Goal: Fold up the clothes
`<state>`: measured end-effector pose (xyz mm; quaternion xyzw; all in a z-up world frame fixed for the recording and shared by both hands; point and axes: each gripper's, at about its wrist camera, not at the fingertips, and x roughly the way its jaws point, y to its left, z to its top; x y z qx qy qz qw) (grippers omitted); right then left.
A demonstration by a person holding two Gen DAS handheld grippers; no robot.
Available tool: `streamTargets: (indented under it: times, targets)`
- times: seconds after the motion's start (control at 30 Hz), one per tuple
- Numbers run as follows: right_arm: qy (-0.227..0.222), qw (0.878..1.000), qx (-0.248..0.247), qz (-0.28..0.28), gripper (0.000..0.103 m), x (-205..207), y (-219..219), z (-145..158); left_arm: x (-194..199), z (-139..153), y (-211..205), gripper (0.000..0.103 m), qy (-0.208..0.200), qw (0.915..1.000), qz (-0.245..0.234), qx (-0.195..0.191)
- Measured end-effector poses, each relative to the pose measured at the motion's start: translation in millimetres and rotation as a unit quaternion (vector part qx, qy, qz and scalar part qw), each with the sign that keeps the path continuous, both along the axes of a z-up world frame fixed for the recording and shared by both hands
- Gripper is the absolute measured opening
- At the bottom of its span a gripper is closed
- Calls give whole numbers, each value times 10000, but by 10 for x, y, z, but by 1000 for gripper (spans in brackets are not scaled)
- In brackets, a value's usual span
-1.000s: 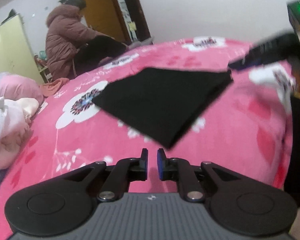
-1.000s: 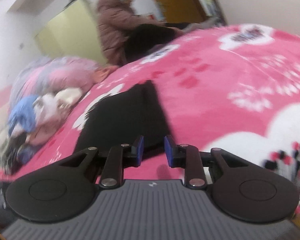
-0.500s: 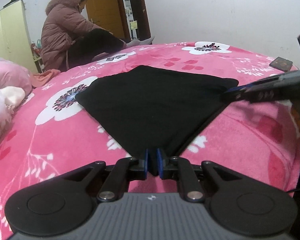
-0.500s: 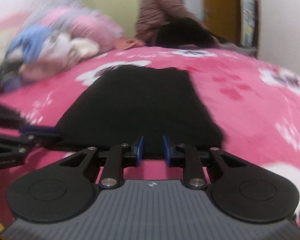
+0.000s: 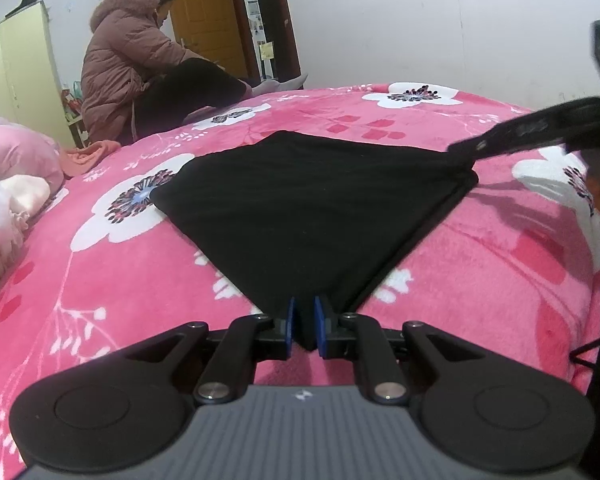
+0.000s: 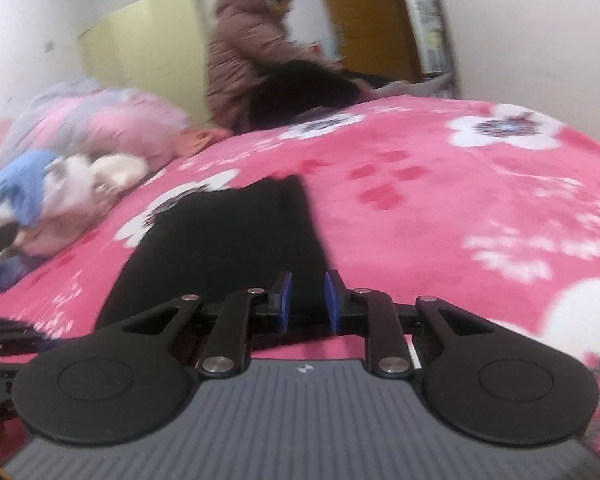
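Observation:
A black folded garment [image 5: 308, 208] lies spread flat on the pink flowered blanket [image 5: 100, 288]. My left gripper [image 5: 305, 322] is shut on its near corner, and black cloth fills the gap between the blue pads. In the left wrist view, my right gripper [image 5: 462, 151] reaches in from the right and pinches the garment's right corner. In the right wrist view, which is blurred, the garment [image 6: 228, 240] stretches ahead and the right gripper [image 6: 308, 300] has its edge between the pads.
A person in a padded coat [image 5: 128, 72] sits at the bed's far side. A pile of loose clothes [image 6: 60, 184] lies at the left, with a pink piece [image 5: 84, 158] near it. A yellow wardrobe [image 5: 20, 76] and a wooden door [image 5: 204, 20] stand behind.
The garment hung in the air from the right gripper a second ago; it now lies flat on the blanket. The left gripper has taken hold of its near corner.

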<state>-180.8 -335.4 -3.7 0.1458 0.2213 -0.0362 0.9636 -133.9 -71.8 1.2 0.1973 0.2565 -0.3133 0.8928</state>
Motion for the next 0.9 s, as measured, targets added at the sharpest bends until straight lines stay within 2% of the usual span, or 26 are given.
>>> streamTargets:
  times: [0.1,0.13,0.17,0.2,0.27,0.33,0.37,0.4,0.43,0.5,0.57,0.63,0.77,0.83,0.9]
  targets:
    - [289,9989,264,-259,12,107,-125,-138,3,-3,19,12,8,10000,-22,-23]
    - [276,9974,549,-378,5,70,-222,-166,9,1,28,13,38,10000,-13,-52]
    - [246,9948,858,-492,5,24,-323,-192,17,5,41,13,81,9999,0,-91]
    - [319,9918,939,-806,8,-36,-391,-190,28,15,58,13,145,9998,27,-140]
    - [352,9886,974,-1091,9,-157,-499,-184,57,47,105,16,334,9990,118,-261]
    - [252,9827,1515,-1035,12,-247,-627,-179,96,82,165,25,576,9972,240,-420]
    - [197,9784,1801,-996,15,-290,-692,-177,139,99,226,27,835,9941,348,-600]
    - [143,9732,2085,-955,18,-334,-757,-175,184,109,290,27,1134,9892,433,-824]
    - [108,9694,2293,-870,25,-328,-790,-174,229,108,358,28,1449,9823,510,-1072]
    - [181,9653,2521,-661,33,-216,-813,-188,340,90,504,28,2095,9621,666,-1615]
    - [263,9604,2736,-449,42,-97,-835,-204,445,53,606,28,2553,9426,782,-2005]
    - [485,9633,2630,-222,44,31,-782,-206,548,7,669,28,2926,9250,846,-2271]
    - [773,9687,2355,120,48,214,-657,-164,697,-66,708,28,3424,8988,846,-2603]
    - [916,9704,2216,291,48,305,-595,-143,762,-106,723,28,3677,8831,853,-2786]
    - [1000,9690,2236,313,49,347,-590,-135,819,-156,734,27,3900,8691,855,-2920]
